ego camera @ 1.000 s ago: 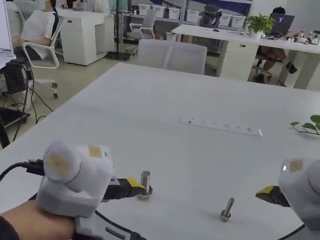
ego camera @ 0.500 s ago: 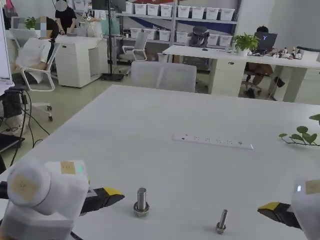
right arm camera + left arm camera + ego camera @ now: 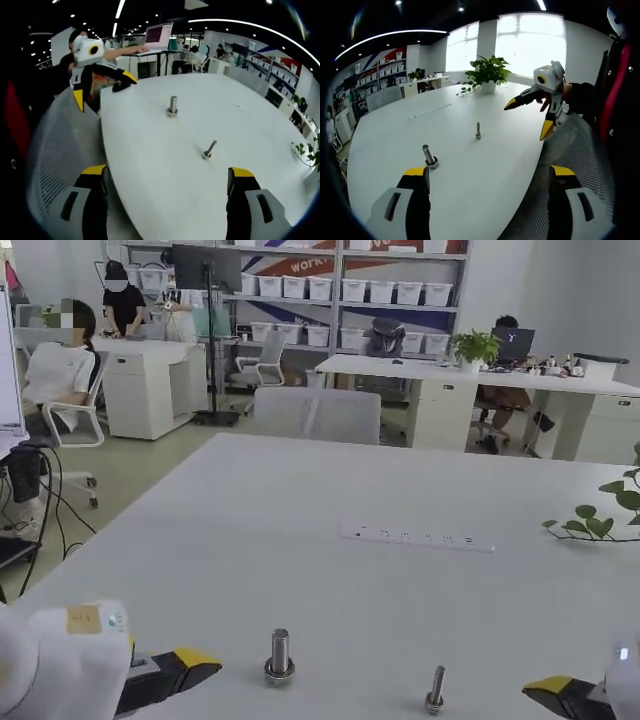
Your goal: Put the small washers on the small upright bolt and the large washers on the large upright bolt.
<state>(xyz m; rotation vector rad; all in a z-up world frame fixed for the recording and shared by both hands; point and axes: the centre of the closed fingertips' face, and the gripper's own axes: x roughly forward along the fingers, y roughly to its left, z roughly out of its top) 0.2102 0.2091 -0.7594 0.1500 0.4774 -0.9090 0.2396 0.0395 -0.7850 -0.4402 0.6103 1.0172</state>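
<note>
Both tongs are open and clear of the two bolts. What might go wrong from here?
1. The large bolt and the small bolt stand free near the table's near edge. A careless sweep of the left tongs or the right tongs might topple one.
2. What rings each bolt's base is too small to read, so a mis-sorted washer might pass unnoticed.

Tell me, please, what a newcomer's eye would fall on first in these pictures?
Two bolts stand on the white table: the large bolt near the left tool, and the small bolt nearer the right tool. Both tools are open, yellow-tipped and hold nothing. Farther back lies a white power strip.
</note>
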